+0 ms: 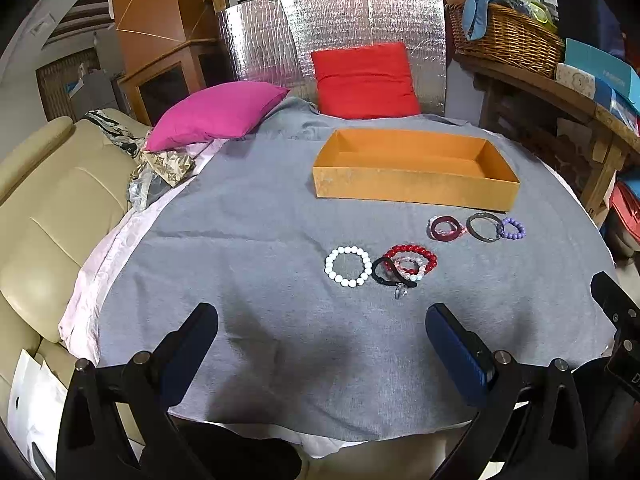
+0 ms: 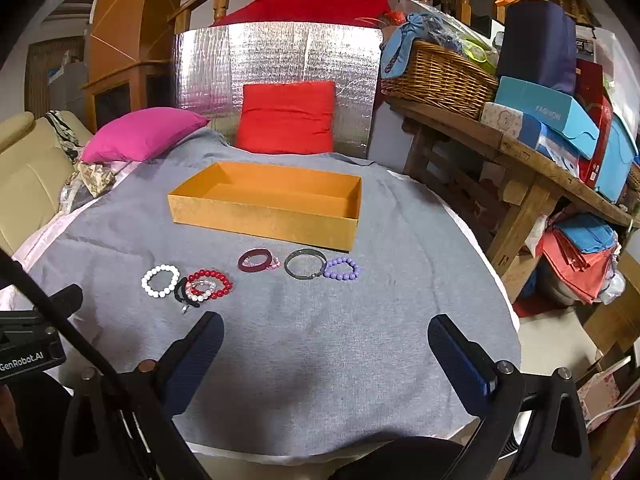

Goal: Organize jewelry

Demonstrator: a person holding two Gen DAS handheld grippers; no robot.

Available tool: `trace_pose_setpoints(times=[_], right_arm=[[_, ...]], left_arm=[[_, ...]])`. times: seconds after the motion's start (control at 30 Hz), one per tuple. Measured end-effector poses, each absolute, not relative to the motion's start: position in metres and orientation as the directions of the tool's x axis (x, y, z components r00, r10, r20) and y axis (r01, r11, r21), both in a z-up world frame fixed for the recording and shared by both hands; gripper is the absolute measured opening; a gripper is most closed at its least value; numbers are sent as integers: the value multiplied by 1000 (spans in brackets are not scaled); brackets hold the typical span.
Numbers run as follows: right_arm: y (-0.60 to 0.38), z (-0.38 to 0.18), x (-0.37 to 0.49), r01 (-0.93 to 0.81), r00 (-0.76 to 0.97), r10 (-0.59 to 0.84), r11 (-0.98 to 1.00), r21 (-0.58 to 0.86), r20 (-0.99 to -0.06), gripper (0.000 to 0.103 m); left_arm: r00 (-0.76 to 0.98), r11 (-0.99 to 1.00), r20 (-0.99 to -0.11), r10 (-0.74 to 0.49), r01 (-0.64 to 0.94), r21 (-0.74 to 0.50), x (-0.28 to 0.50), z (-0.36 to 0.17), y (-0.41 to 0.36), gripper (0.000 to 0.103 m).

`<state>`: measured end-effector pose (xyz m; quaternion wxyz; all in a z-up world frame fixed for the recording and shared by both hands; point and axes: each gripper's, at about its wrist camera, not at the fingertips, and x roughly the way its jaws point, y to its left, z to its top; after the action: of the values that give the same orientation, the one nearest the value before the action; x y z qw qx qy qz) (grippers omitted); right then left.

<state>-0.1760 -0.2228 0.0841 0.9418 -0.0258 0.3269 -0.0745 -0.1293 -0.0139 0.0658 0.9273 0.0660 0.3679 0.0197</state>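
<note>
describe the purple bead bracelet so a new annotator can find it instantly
Start at the open orange box on the grey cloth. In the row of bangles just in front of it, take the rightmost item: the purple bead bracelet. It is the only lilac piece, touching a plain dark grey bangle.

A matt grey knit cloth [image 1: 248, 240] covers the tabletop, soft and faintly wrinkled. On it the orange box [image 1: 412, 192] looks like cardboard with a dull, slightly mottled skin. Before the box, the white bead bracelet [image 1: 348, 266] and red bead bracelet [image 1: 416, 258] shine glossy; the purple beads [image 1: 512, 229] are duller. Behind the box, a crinkled silver foil panel [image 1: 332, 32] glitters, and the red cushion [image 1: 364, 80] is plain woven fabric. Right of the box stands a woven wicker basket [image 2: 436, 76].
</note>
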Motion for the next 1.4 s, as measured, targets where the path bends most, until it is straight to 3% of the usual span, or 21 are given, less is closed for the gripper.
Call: trace_pose_setpoints(times=[0.43,0.73,0.97,1.07,1.23,1.4], right_arm=[[-230,69,-151,120,754,-139,990,-74,-642,103],[-276,36,-88,6,707,188,962,272,-682,103],[-315,5,-42,50,659,362,853,519,-659,103],[-305,-6,-34,30,632,412,833,552,-656,103],[-255,-21,-17,-77,533,514,821,566,-672,91],[-219,-43,-4,-77,427,646,723,686,-633,81]], left_arm=[[709,994,-702,61,22,109,-94,41,0,103],[674,998,-739,11,33,44,-47,-5,40,103],[632,997,-774,-25,75,29,-10,-28,37,103],[618,997,-785,-37,76,13,0,-35,36,103],[615,997,-788,-27,73,23,8,-39,31,103],[617,994,-786,-23,101,51,4,-40,24,102]])
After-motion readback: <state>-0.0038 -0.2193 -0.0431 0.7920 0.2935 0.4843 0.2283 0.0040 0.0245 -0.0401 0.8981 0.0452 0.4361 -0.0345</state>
